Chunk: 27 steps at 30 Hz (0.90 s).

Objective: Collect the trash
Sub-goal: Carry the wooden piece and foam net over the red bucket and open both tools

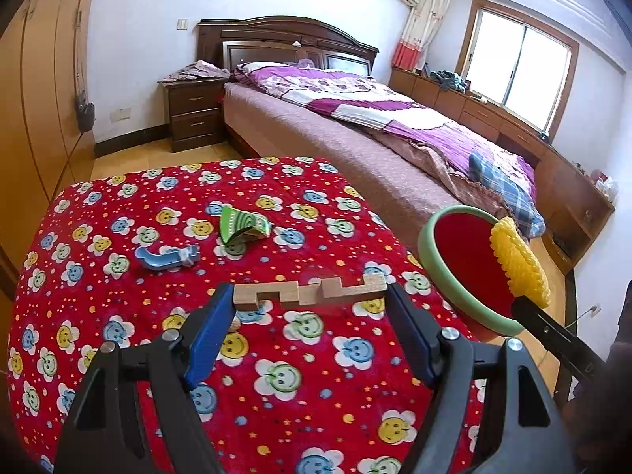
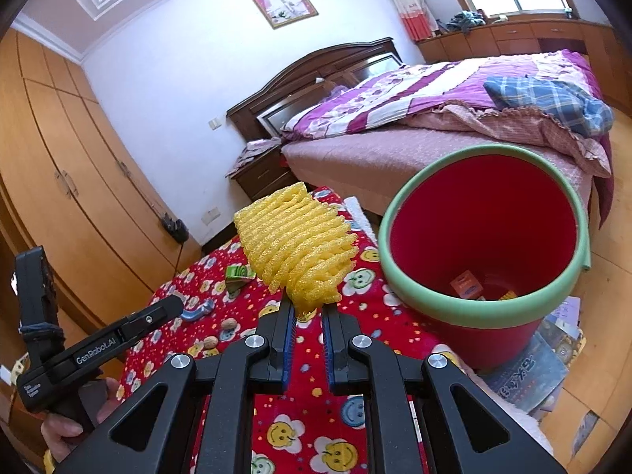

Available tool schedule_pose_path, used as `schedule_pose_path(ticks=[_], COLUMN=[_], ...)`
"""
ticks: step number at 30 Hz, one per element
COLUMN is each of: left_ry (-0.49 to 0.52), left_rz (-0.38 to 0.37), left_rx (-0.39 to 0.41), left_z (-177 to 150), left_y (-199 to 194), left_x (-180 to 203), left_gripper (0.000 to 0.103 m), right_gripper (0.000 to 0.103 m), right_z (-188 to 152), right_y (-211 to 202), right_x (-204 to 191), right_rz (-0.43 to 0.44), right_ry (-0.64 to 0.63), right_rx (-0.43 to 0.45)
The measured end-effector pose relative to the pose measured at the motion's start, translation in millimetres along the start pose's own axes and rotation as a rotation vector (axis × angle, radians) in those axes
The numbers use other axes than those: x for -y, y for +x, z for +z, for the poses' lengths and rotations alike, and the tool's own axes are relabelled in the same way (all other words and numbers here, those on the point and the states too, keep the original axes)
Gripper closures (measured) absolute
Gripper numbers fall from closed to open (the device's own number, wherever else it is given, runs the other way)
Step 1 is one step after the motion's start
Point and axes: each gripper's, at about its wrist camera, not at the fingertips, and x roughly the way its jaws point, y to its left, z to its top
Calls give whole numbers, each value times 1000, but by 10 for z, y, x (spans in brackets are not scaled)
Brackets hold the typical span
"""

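We're mid-carry, both hands loaded. Our left gripper (image 1: 310, 296) has its jaws spread wide and clamped on the ends of a notched wooden block (image 1: 310, 291), which spans the whole gap between the blue pads. Our right gripper (image 2: 308, 316) has its jaws pressed nearly together, pinching the bottom tip of a yellow foam net (image 2: 294, 243), which stands up above the fingertips.

The red bin (image 2: 484, 237) with the green rim sits just right of the right jaws and a little ahead, its mouth tilted towards us. Inside, at the bottom, we see a few small scraps: an orange wrapper (image 2: 466, 282) and a couple of bits we can't make out.

Next move, as we read it: swing the net right until it hangs over the bin's mouth, then part the jaws. The net is light and springy, so it may cling to a pad. The block calls for the same trip, further across.

Left on the cloth (image 1: 118, 355) ahead of the left jaws: a green wrapper (image 1: 241, 227) and a blue piece (image 1: 166, 256). Two walnuts (image 2: 219, 333) lie left of the right jaws.
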Motion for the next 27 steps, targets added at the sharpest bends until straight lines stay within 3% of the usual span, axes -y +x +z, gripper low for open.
schedule_pose_path(ticks=[27], left_ry=[119], left_rz=[-76], left_rx=[-19], left_z=[57], left_y=[210], left_x=[664], left_gripper=[26], right_gripper=[91], right_z=[59], right_y=[-216], right_x=[505], right_rz=[-91], right_ry=[88], right_rx=[43])
